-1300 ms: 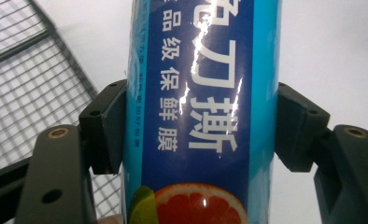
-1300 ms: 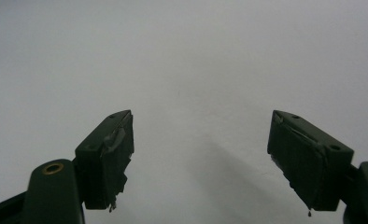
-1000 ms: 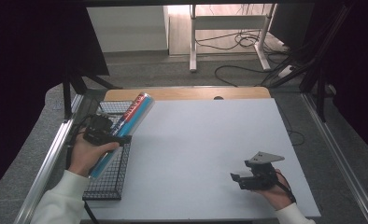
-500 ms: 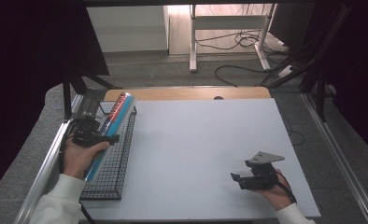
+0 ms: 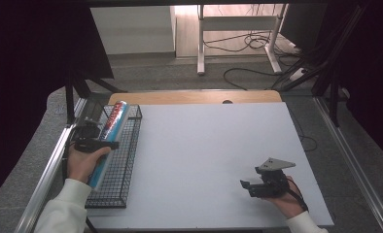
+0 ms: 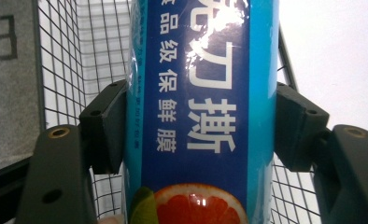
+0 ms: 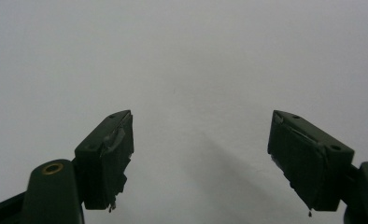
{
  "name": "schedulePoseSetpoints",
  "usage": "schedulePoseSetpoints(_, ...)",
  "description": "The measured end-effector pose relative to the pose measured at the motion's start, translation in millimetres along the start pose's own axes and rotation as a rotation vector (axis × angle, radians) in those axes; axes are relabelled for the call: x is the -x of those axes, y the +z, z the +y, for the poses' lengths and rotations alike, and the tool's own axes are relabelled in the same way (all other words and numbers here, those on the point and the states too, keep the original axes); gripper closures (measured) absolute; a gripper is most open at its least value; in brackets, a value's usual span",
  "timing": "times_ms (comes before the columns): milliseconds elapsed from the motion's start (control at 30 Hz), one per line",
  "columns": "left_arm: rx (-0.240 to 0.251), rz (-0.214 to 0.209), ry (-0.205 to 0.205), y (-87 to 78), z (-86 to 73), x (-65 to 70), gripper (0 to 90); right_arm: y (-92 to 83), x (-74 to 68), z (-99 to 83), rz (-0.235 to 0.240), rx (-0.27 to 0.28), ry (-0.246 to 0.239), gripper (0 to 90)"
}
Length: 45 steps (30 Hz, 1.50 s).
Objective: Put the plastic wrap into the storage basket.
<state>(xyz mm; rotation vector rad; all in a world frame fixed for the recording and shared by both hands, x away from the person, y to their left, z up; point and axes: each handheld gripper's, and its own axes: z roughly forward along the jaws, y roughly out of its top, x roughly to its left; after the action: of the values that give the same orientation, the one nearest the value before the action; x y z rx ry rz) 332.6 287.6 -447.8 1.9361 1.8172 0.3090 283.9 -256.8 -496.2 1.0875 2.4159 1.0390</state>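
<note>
My left gripper (image 5: 99, 144) pinches a blue box (image 5: 109, 138) of cling film, both pads pressed on its long sides, as the left gripper view shows (image 6: 198, 121). The box lies lengthwise over the wire basket (image 5: 124, 160) at the table's (image 5: 204, 145) left edge, its far end near the basket's far rim. Whether it rests on the mesh or hangs just above it, I cannot tell.

My right gripper (image 5: 245, 187) sits low near the front right of the table, well apart from the basket, jaws spread with nothing between them (image 7: 198, 154).

What I'd watch for, as I judge it:

1. The grip looks to sit toward the near half of a long box, so the far end could sag or swing and catch the basket rim.
2. The wrapper is glossy; if I ease the pads while the box is above the mesh, it could slide out and drop crooked.
3. The basket is light wire near the table edge; a push from the box could shove it sideways.
4. The right gripper is too far away to steady anything.
</note>
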Motion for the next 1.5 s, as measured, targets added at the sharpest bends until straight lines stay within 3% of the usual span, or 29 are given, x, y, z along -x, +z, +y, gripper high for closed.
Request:
schedulePoseSetpoints(300, -0.066, 0.06, -0.018, 22.3, 0.4, -0.2, 30.9, 1.1, 0.2, -1.0, -0.002, -0.004, -0.006, 22.9)
schedulePoseSetpoints(400, -0.076, 0.102, -0.001, 26.8, -0.4, 2.2, 30.9, 1.5, 1.0, -1.3, -0.001, -0.007, -0.007, 22.9)
schedulePoseSetpoints(500, -0.079, 0.114, 0.008, 28.3, -0.7, 4.5, 31.0, 2.1, 0.9, -1.5, -0.001, -0.009, -0.007, 22.9)
schedulePoseSetpoints(767, -0.124, 0.098, 0.024, 43.5, -4.1, 10.3, 31.0, 2.1, -0.1, -1.3, -0.002, -0.012, -0.011, 22.8)
schedulePoseSetpoints(933, -0.138, 0.101, -0.019, 55.7, -6.3, 5.5, 31.0, 3.8, 0.1, -2.0, -0.001, -0.016, -0.012, 22.6)
schedulePoseSetpoints(1033, -0.138, 0.105, -0.014, 55.6, -7.2, 4.4, 30.9, 3.8, 0.8, -2.1, -0.001, -0.018, -0.013, 22.6)
schedulePoseSetpoints(1100, -0.119, 0.116, -0.01, 52.9, -7.4, 6.7, 30.4, 4.1, 1.1, -2.3, -0.003, -0.018, -0.01, 22.5)
schedulePoseSetpoints(1133, -0.04, 0.111, -0.011, 37.9, -4.7, 9.7, 29.9, 4.5, 0.8, -2.3, -0.004, -0.019, -0.012, 22.5)
schedulePoseSetpoints(1167, -0.04, 0.111, -0.011, 37.9, -4.7, 9.7, 28.5, 4.5, 0.8, -2.3, -0.004, -0.019, -0.012, 22.5)
schedulePoseSetpoints(1200, -0.003, 0.114, 0.013, 23.8, -0.8, 15.5, 25.8, 5.0, -0.2, -2.3, -0.003, -0.019, -0.016, 22.4)
schedulePoseSetpoints(1300, 0.026, 0.108, 0.036, 11.4, 0.8, 20.1, 20.2, 4.7, -2.2, -1.9, -0.003, -0.019, -0.024, 22.3)
schedulePoseSetpoints(1333, 0.055, 0.091, 0.05, 2.1, 0.1, 23.6, 18.8, 4.1, -2.8, -1.8, -0.001, -0.019, -0.024, 22.3)
schedulePoseSetpoints(1367, 0.055, 0.091, 0.05, 2.1, 0.1, 23.6, 17.9, 4.1, -2.8, -1.8, -0.001, -0.019, -0.024, 22.3)
schedulePoseSetpoints(1500, 0.087, 0.026, 0.085, -8.4, -6.7, 28.6, 14.4, 3.7, -2.0, -2.2, -0.002, -0.015, -0.024, 22.2)
